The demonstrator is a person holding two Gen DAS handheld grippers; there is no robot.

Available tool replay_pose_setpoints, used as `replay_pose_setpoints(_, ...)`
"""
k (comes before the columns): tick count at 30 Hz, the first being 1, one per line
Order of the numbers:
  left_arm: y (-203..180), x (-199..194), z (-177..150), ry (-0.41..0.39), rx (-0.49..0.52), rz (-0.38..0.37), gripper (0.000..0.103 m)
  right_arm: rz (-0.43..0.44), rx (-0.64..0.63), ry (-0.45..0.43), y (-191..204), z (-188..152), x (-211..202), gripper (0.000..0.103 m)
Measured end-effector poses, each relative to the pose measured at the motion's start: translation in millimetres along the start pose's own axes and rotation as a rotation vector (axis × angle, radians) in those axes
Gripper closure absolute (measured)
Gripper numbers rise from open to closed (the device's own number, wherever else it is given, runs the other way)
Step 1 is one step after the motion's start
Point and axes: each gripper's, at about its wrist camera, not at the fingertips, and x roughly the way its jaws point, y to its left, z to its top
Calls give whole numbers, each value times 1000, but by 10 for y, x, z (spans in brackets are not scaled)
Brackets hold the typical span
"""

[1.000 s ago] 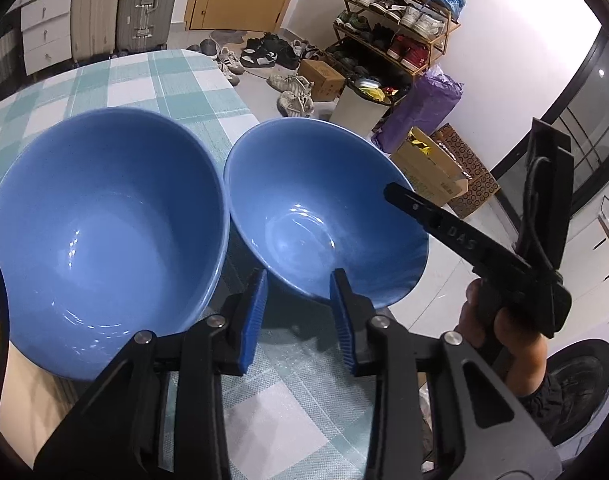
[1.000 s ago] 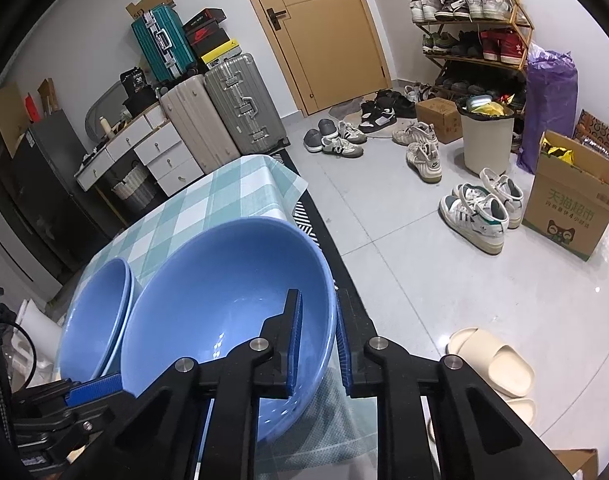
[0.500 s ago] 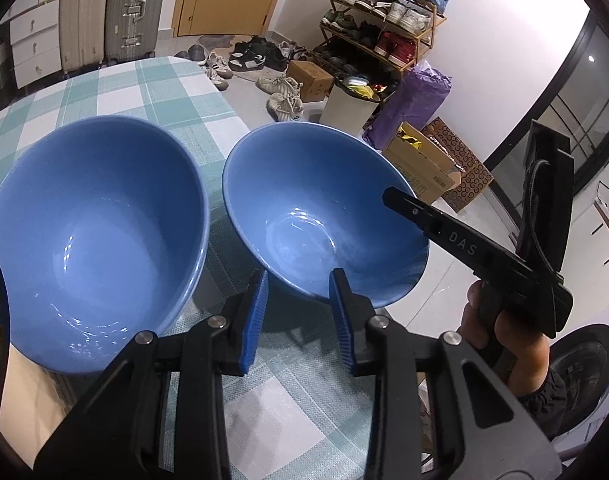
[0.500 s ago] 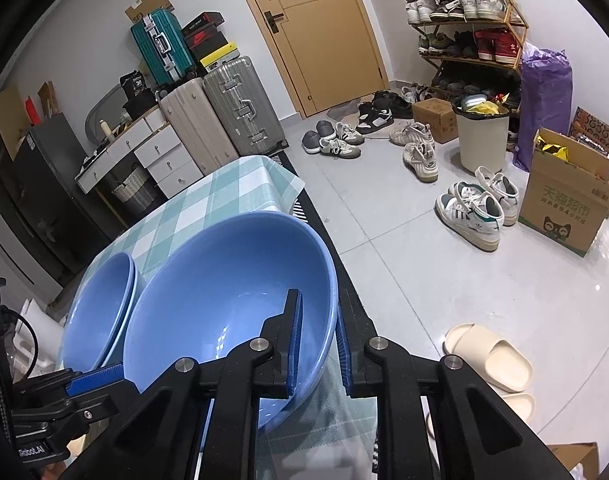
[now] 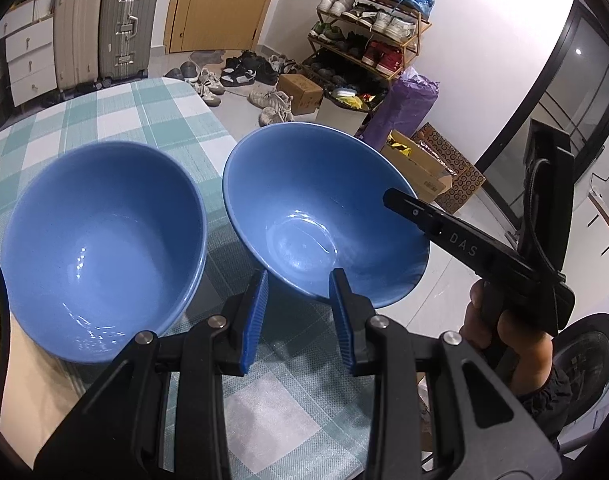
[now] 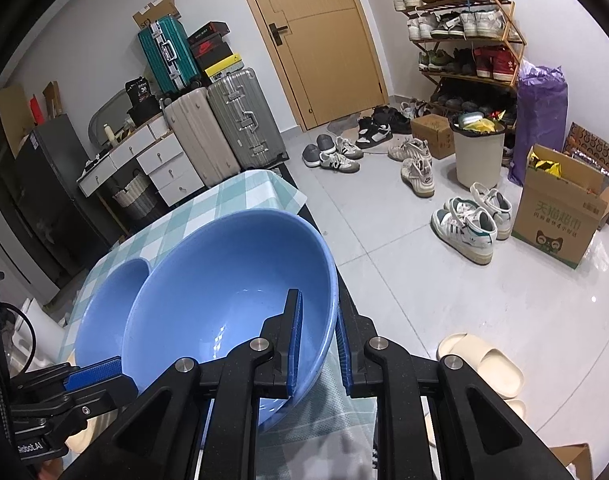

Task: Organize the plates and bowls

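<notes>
Right gripper (image 6: 319, 340) clamped on the rim of a glossy blue ceramic bowl (image 6: 232, 300), lifted and tilted by the edge of the green-checked table (image 5: 144, 120); left gripper (image 5: 298, 312) open and empty
A one-sided rim hold could slip or knock the second blue bowl (image 5: 100, 240) just beside it; whether that one is a nested pair is unclear, and the held bowl's underside is hidden

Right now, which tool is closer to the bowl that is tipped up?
Right. The right tool pinches the rim of the tipped bowl. The left tool is open just in front of it, not touching.
</notes>
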Motion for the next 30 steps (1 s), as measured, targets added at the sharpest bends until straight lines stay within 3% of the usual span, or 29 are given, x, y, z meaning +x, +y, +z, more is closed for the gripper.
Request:
replay_pose_setpoints(20, -34, -835, 16, -118, 34, -18, 75, -3, -70, -82, 466, 169, -498, 87)
replay_pose_setpoints(30, 32, -1308, -7, -167, 48, 14, 75, 18, -108, -95, 782, 241, -551, 87)
